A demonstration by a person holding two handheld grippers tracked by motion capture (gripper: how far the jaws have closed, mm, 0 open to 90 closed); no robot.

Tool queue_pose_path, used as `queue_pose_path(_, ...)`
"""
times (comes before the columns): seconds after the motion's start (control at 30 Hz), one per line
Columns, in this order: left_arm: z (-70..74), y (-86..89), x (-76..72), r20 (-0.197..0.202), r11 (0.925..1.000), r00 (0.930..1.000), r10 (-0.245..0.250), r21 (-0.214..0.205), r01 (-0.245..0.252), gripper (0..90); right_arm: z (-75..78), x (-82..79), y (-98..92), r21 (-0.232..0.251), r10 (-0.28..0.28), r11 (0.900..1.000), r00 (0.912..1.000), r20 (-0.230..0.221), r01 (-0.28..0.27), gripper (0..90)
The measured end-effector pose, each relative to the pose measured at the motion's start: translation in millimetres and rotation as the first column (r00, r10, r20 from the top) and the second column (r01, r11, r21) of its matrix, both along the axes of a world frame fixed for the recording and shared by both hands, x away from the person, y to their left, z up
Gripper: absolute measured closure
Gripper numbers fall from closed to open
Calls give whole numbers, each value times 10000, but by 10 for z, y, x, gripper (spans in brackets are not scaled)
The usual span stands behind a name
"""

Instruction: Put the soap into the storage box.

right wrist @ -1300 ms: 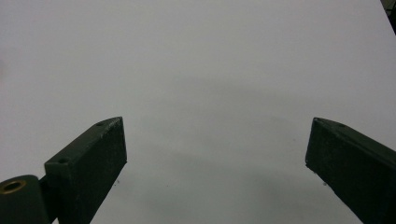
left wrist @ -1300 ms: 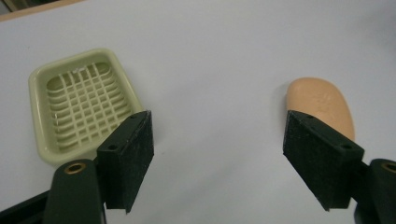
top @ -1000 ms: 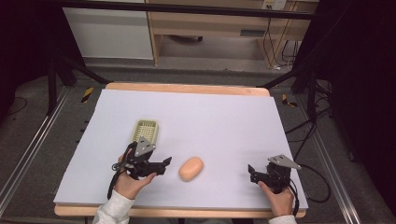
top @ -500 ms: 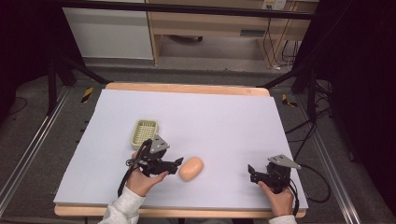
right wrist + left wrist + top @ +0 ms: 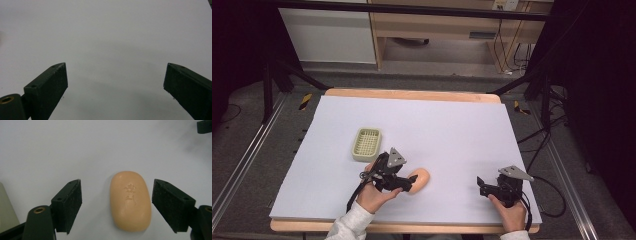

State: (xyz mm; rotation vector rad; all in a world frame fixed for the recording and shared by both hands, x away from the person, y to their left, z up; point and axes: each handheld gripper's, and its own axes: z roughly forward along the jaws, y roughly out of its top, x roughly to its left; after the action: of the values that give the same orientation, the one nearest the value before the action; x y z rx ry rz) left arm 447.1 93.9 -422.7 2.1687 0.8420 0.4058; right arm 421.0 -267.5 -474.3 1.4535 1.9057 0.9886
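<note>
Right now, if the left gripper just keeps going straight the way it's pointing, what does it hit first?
The soap. In the left gripper view it lies on the table between the open jaws of the left gripper, nearer one jaw, neither touching. How far the jaws already reach along it is unclear.

Table [image 5: 452, 95]: wood edge, top covered by pale white sheet [image 5: 447, 130], pretty much whole surface. Two things lying straight on sheet. Small yellowish-green slotted tray [image 5: 366, 144], left of centre, mid-depth. Peach oval soap bar [image 5: 421, 179], near side, right of tray and closer to near edge, well apart from it, lying flat, stamped mark facing up in left gripper view [image 5: 130, 200]. Right half of sheet bare, far side too.
</note>
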Motion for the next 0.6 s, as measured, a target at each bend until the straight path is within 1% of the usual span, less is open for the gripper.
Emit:
queue_pose_path(0.2,-23,-59,10,-120,9999,9999,-90,138,92,229,-4,3,6,65,11,10000,10000,-50,-11,56)
queue_pose_path(0.27,-38,-78,15,-179,9995,9998,-133,296,138,223,-10,9,3,-18,8,10000,10000,-2,-8,56)
queue_pose_path(0.37,-69,-114,30,-275,9988,9995,-135,465,148,215,-11,9,5,26,3,10000,10000,-40,-3,56)
queue_pose_path(0.6,-140,-203,65,-553,9971,9983,-186,727,226,195,-12,15,4,79,48,10000,9999,-94,-47,56)
